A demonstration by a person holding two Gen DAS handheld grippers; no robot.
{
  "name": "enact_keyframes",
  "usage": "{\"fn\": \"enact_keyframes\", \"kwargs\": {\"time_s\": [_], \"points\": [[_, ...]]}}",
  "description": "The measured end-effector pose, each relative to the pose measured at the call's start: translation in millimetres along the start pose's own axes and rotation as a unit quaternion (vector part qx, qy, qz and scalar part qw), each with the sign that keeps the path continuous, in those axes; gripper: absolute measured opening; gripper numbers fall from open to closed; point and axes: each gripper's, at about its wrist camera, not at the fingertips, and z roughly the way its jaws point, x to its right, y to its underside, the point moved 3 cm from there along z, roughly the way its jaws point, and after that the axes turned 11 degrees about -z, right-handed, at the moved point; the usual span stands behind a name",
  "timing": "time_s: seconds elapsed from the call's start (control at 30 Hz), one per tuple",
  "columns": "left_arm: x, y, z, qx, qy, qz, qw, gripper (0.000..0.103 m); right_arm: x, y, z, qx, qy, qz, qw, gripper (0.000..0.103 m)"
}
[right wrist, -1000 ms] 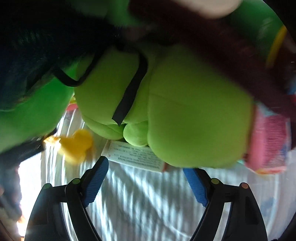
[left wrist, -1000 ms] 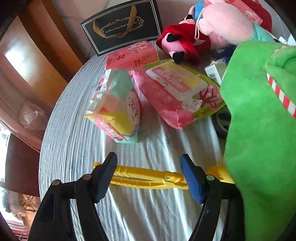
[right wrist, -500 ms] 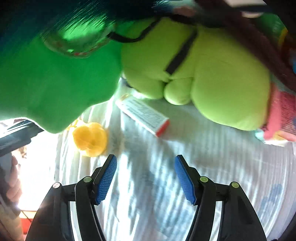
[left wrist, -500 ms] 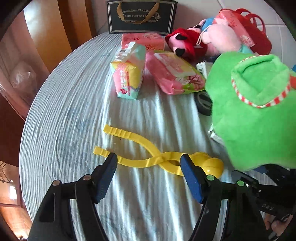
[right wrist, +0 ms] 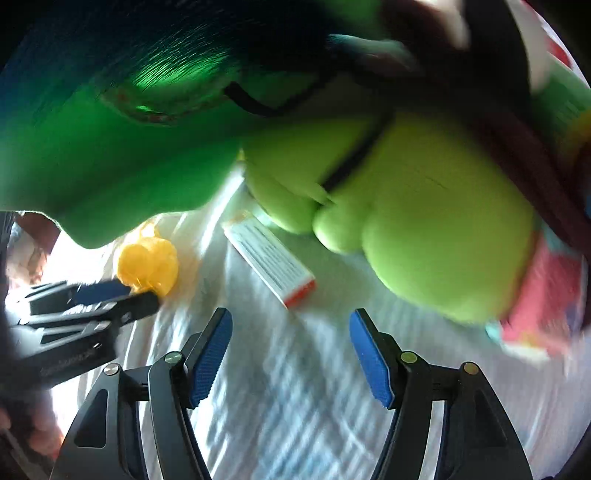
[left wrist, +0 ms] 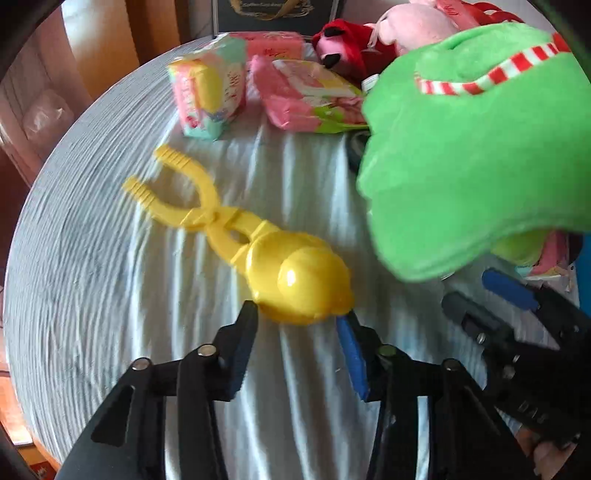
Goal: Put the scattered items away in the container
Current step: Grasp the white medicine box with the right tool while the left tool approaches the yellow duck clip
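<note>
Yellow plastic snowball tongs [left wrist: 299, 280] lie on the white-clothed round table [left wrist: 92, 295], handles pointing away. My left gripper [left wrist: 297, 312] is closing, and its tips press both sides of the ball end's near edge. In the right wrist view the same ball [right wrist: 147, 264] sits at the left gripper's [right wrist: 142, 291] tips. My right gripper [right wrist: 291, 350] hovers over bare cloth, jaws opening with nothing between them. It also shows low on the right in the left view [left wrist: 467, 288]. A small white box [right wrist: 269, 258] lies just beyond it.
A big green plush [left wrist: 461, 166] hangs over the table's right side, with a lime plush [right wrist: 424, 221] behind. Tissue packs [left wrist: 210, 92], a pink wipes pack [left wrist: 306, 96], red and pink plush toys [left wrist: 343, 48] and a red basket [left wrist: 491, 11] crowd the far edge.
My left gripper slid right along the tongs to the ball end and its jaws narrowed onto it. The right view rolled; the left gripper came into it.
</note>
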Motion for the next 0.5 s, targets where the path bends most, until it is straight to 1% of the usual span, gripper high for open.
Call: {"fn": "enact_keyframes", "kwargs": {"time_s": [0.03,0.07,0.1,0.17,0.2,0.23,0.27,0.3,0.33,0.37,0.4,0.47,0.5], "points": [[-10.4,2.8,1.8,-0.003,-0.016,-0.004,0.9999,0.031,-1.9,-3.8,3.8,0.009,-0.001,-0.011,1.000,0.082],[-20.4,4.4,0.6,-0.001,-0.020,-0.013,0.9997,0.031,-3.7,-7.3,7.8,0.016,-0.001,-0.022,1.000,0.088],[-29.0,5.2,-2.1,0.001,-0.026,-0.024,0.9994,0.031,-5.4,-10.5,11.3,0.024,0.000,-0.033,0.999,0.091],[-36.3,5.2,-10.8,0.011,-0.028,-0.036,0.9989,0.031,-9.2,-15.6,18.9,0.032,0.003,-0.054,0.998,0.090],[-36.2,4.3,-18.0,0.020,-0.024,-0.043,0.9986,0.031,-10.8,-16.6,21.4,0.031,0.003,-0.060,0.998,0.086],[-34.3,2.9,-24.6,0.026,-0.016,-0.051,0.9982,0.031,-13.2,-16.9,24.3,0.028,0.003,-0.069,0.997,0.070],[-29.8,0.5,-30.6,0.030,-0.001,-0.061,0.9977,0.031,-15.5,-16.5,25.4,0.024,0.004,-0.075,0.997,0.065],[-23.3,-2.8,-34.8,0.031,0.016,-0.070,0.9970,0.034,-17.9,-15.9,23.9,0.023,0.005,-0.082,0.996,0.054],[-15.2,-6.9,-35.3,0.034,0.025,-0.075,0.9963,0.043,-19.4,-15.2,22.0,0.021,-0.004,-0.083,0.996,0.044],[-6.3,-11.4,-33.7,0.036,0.026,-0.076,0.9961,0.046,-20.6,-13.5,19.5,0.017,-0.022,-0.080,0.996,0.042],[1.8,-15.5,-31.4,0.041,0.025,-0.075,0.9960,0.050,-20.9,-11.3,17.6,0.013,-0.029,-0.077,0.996,0.039],[14.7,-26.6,-21.2,0.049,0.025,-0.075,0.9957,0.050,-19.6,-7.5,14.3,0.010,-0.031,-0.075,0.997,0.039],[19.2,-31.5,-13.3,0.048,0.019,-0.075,0.9959,0.050,-18.3,-6.5,13.2,0.010,-0.032,-0.072,0.997,0.039]]}}
